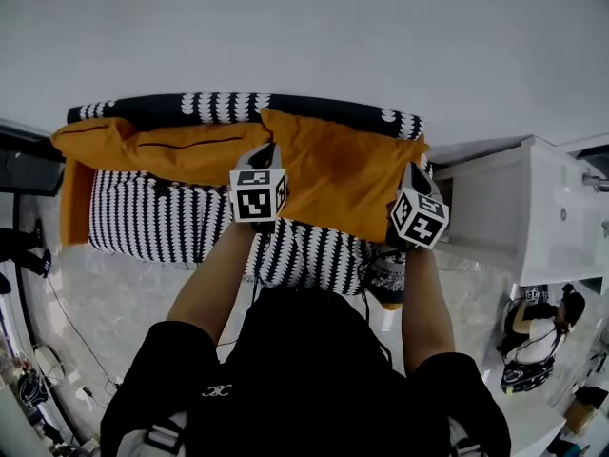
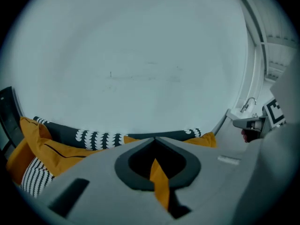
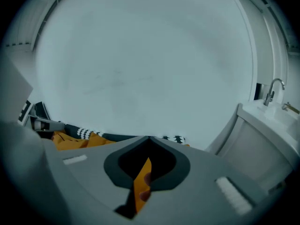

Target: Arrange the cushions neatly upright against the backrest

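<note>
A sofa (image 1: pixel 162 219) with a black-and-white pattern stands against the wall, its backrest (image 1: pixel 219 106) at the top. An orange cushion (image 1: pixel 333 174) leans on the right half of the backrest. My left gripper (image 1: pixel 267 156) is shut on its left upper edge, my right gripper (image 1: pixel 410 173) on its right edge. In the left gripper view, the left gripper (image 2: pixel 154 139) pinches a fold of the orange fabric (image 2: pixel 160 179). The right gripper (image 3: pixel 149 138) likewise pinches orange fabric (image 3: pixel 141 184). A second orange cushion (image 1: pixel 143 149) lies slumped along the left of the backrest.
A white cabinet with a sink (image 1: pixel 533 208) and a tap (image 3: pixel 272 90) stands right of the sofa. A person (image 1: pixel 538 336) is at the lower right. Dark equipment (image 1: pixel 24 169) and cables (image 1: pixel 38 369) lie at the left. A shoe (image 1: pixel 385 279) sits by the sofa's front.
</note>
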